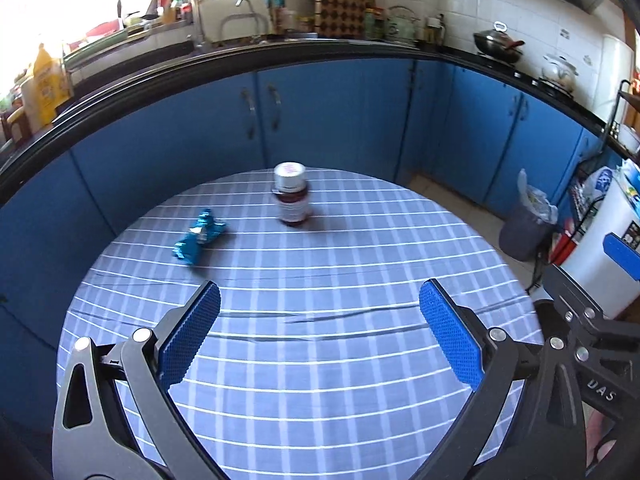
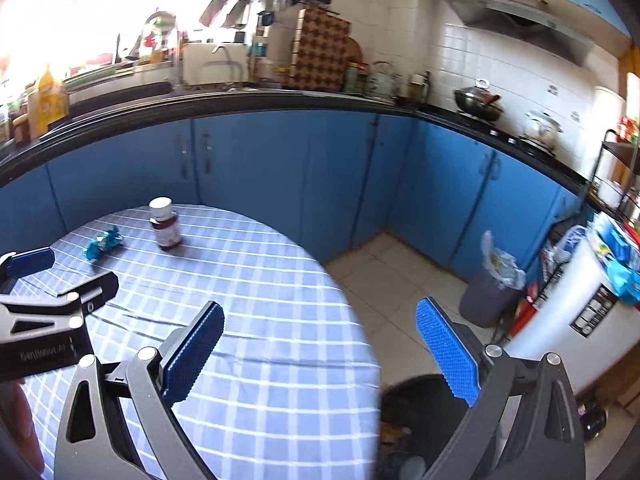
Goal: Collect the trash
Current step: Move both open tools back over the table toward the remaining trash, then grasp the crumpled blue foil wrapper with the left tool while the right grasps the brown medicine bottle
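Both grippers, left gripper (image 1: 320,340) and right gripper (image 2: 320,354), hover with fingers spread and empty. A crumpled blue foil wrapper (image 1: 199,237) and a brown glass bottle with a silver cap (image 1: 293,196) sit upper centre on the blue checked tabletop (image 1: 320,380). Nothing collected yet; likely next, reach forward to the wrapper.

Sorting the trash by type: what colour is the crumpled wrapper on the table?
Shiny blue, foil-like wrapper; clearest in the left wrist view.

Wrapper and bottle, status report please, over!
Left gripper open, right gripper open, both empty. Wrapper and bottle sit apart on table, untouched. Nothing in the way.
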{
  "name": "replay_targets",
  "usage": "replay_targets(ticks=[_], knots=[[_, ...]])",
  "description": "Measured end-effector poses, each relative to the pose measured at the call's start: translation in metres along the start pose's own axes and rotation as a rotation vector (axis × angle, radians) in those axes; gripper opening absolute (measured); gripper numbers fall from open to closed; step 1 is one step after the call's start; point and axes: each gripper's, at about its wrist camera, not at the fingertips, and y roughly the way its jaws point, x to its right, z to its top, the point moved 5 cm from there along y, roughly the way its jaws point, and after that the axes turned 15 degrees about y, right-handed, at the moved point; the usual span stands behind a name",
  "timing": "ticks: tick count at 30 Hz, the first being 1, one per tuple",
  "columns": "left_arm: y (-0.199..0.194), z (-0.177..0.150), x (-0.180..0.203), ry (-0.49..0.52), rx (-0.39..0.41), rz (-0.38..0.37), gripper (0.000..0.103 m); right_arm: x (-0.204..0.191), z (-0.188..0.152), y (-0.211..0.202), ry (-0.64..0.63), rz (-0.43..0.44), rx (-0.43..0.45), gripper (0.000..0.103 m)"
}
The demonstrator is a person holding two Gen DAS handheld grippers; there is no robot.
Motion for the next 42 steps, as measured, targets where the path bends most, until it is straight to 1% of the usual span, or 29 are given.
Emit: replay_targets(ticks=[6,12,16,18,20,23,26,28,33,36,37,39,40,41,42], knots=[[0.006,-0.007,-0.041,-0.028,0.001,0.028,0.098,-0.044,0.003,0.019,-0.044,0.026,-0.014,0.094],[0.019,-0.013,-0.081,-0.072,-0.010,0.044,0.098,-0.074,0.004,0.038,-0.088,0.038,-0.025,0.094],[0.029,-0.017,-0.103,-0.080,-0.018,0.065,0.098,-0.095,0.006,0.054,-0.090,0.072,-0.041,0.094],[0.035,-0.018,-0.112,-0.083,-0.023,0.070,0.098,-0.107,0.007,0.064,-0.093,0.104,-0.053,0.094],[0.044,-0.020,-0.122,-0.082,-0.030,0.071,0.098,-0.119,0.006,0.074,-0.100,0.136,-0.062,0.094],[0.061,-0.022,-0.135,-0.074,-0.044,0.050,0.098,-0.137,0.005,0.090,-0.126,0.185,-0.067,0.094],[0.081,-0.024,-0.147,-0.061,-0.066,0.055,0.098,-0.154,0.004,0.112,-0.166,0.197,-0.068,0.094],[0.094,-0.024,-0.153,-0.053,-0.082,0.053,0.096,-0.161,0.005,0.126,-0.173,0.208,-0.085,0.094],[0.128,-0.024,-0.161,-0.043,-0.126,0.020,0.090,-0.177,0.009,0.160,-0.170,0.242,-0.130,0.093],[0.145,-0.025,-0.165,-0.041,-0.151,0.004,0.089,-0.184,0.012,0.175,-0.168,0.259,-0.151,0.092],[0.151,-0.025,-0.167,-0.036,-0.162,0.001,0.089,-0.185,0.012,0.180,-0.166,0.263,-0.158,0.092],[0.159,-0.026,-0.168,-0.026,-0.177,-0.001,0.085,-0.189,0.012,0.188,-0.167,0.270,-0.174,0.088],[0.160,-0.027,-0.167,-0.024,-0.182,-0.001,0.080,-0.191,0.011,0.193,-0.170,0.273,-0.186,0.083],[0.162,-0.028,-0.168,-0.029,-0.189,-0.005,0.075,-0.194,0.010,0.197,-0.173,0.277,-0.199,0.072],[0.161,-0.028,-0.170,-0.033,-0.186,0.001,0.073,-0.195,0.009,0.199,-0.176,0.280,-0.210,0.065]])
